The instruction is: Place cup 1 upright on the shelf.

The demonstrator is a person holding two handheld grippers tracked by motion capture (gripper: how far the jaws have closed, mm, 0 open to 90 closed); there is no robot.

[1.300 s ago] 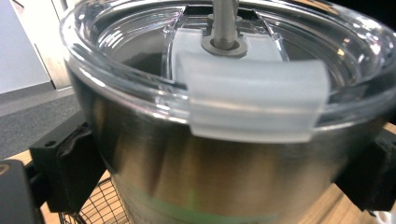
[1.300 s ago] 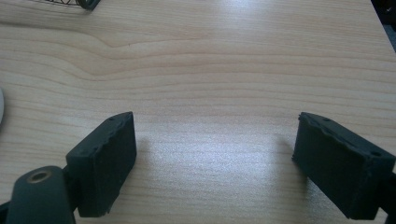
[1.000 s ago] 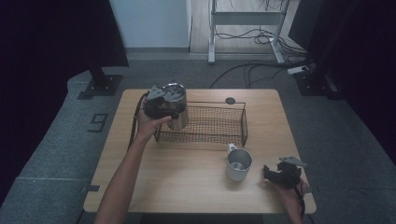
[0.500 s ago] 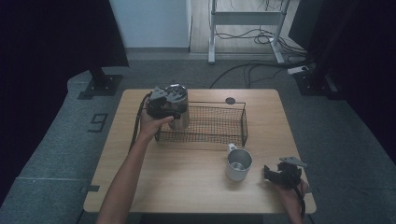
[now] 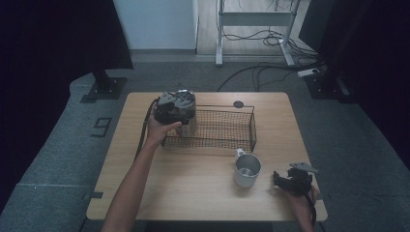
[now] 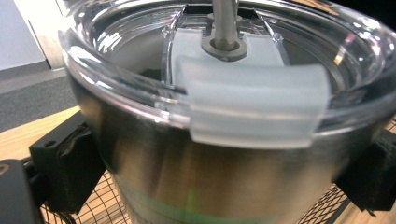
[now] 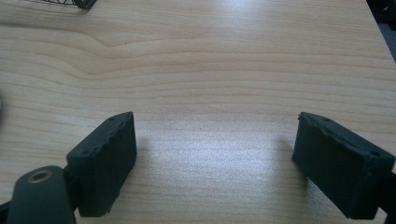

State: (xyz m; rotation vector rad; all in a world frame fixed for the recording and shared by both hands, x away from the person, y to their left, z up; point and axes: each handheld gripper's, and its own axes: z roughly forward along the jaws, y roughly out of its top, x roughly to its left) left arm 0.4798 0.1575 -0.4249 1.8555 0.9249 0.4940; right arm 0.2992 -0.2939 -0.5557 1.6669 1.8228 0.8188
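At the left end of a wire basket [image 5: 227,126] on the wooden table [image 5: 193,193], the left gripper [image 5: 175,107] clamps a steel tumbler [image 6: 196,177], one jaw on each side below its clear lid [image 6: 224,60]. The tumbler seems to stand inside the basket. Farther right stands a metal mug [image 5: 247,169]. At the table's right edge, the right gripper [image 7: 215,158] rests with its jaws apart, holding nothing.

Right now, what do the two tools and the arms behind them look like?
Both tools, left and right, are dark and blocky with chunky black rubber-like pads. The right one carries a grey three-cornered plate; a dark cable trails from the left one. The forearms are bare, with no sleeves in sight.
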